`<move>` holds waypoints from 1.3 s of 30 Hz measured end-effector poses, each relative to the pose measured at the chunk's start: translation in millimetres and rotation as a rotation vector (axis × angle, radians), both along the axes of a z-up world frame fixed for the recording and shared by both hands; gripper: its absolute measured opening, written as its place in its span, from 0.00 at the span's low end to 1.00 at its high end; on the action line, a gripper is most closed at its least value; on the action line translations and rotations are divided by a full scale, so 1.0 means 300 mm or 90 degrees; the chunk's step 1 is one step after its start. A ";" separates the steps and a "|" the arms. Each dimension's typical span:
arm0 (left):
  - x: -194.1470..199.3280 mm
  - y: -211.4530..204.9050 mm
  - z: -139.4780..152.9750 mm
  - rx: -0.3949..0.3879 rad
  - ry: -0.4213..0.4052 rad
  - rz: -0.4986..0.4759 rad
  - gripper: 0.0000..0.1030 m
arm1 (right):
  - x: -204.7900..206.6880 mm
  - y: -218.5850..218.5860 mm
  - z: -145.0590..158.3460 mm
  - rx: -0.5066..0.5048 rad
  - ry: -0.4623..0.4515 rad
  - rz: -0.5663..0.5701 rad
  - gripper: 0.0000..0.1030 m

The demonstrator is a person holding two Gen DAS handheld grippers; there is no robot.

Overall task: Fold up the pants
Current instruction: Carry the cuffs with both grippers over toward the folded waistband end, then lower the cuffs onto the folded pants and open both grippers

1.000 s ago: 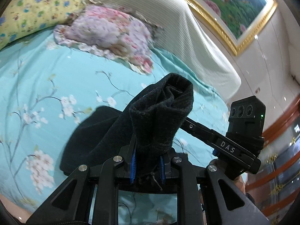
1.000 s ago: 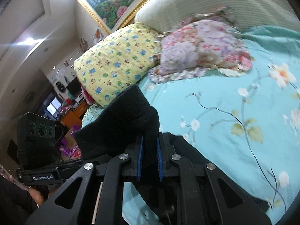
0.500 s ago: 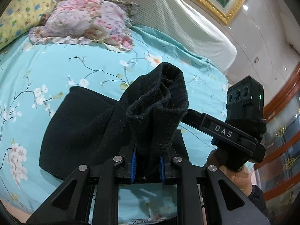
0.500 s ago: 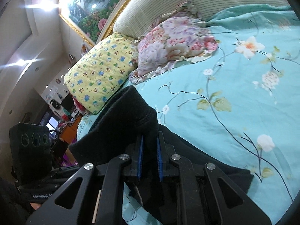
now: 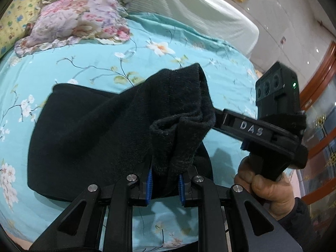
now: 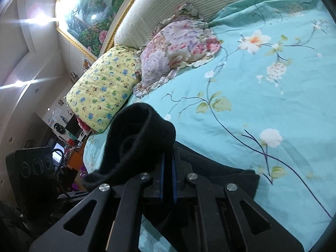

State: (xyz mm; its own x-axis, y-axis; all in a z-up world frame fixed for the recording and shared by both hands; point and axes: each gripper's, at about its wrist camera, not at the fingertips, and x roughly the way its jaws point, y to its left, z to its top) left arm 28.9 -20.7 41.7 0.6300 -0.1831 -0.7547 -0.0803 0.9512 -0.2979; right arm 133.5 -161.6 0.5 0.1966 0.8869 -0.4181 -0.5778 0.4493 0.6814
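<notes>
The black pants (image 5: 88,134) lie partly spread on the turquoise floral bedsheet (image 5: 88,63). My left gripper (image 5: 164,181) is shut on a bunched end of the pants, which stands up in front of the camera. My right gripper (image 6: 167,180) is shut on another bunched end of the pants (image 6: 138,138), lifted above the sheet; more black cloth (image 6: 235,178) lies below it. The right gripper's body (image 5: 271,126), held by a hand, shows at the right of the left wrist view.
A floral pillow (image 5: 77,25) and a yellow patterned pillow (image 6: 105,90) lie at the head of the bed, by a striped cream headboard (image 6: 189,2). The sheet (image 6: 273,96) stretches ahead. The bed's edge is near the grippers.
Both grippers, still shut on the pants, have moved forward over the bed and lower. More of the pants now lies spread on the sheet.
</notes>
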 end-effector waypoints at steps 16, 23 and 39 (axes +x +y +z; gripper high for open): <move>-0.047 -0.005 0.001 -0.058 -0.011 -0.066 0.48 | -0.053 -0.186 -0.020 -0.028 0.032 -0.133 0.75; -0.099 0.005 0.040 -0.064 -0.042 -0.082 0.53 | -0.098 -0.203 0.004 -0.024 0.033 -0.150 0.78; -0.152 0.259 0.046 -0.093 -0.059 0.028 0.58 | -0.180 -0.081 0.051 -0.097 0.017 -0.169 0.95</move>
State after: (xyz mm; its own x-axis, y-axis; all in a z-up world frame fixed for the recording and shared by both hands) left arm -16.8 57.1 55.6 0.7053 -0.2577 -0.6604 -0.0871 0.8931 -0.4414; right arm 79.5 -185.9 15.8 0.3999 0.7330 -0.5503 -0.4100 0.6801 0.6078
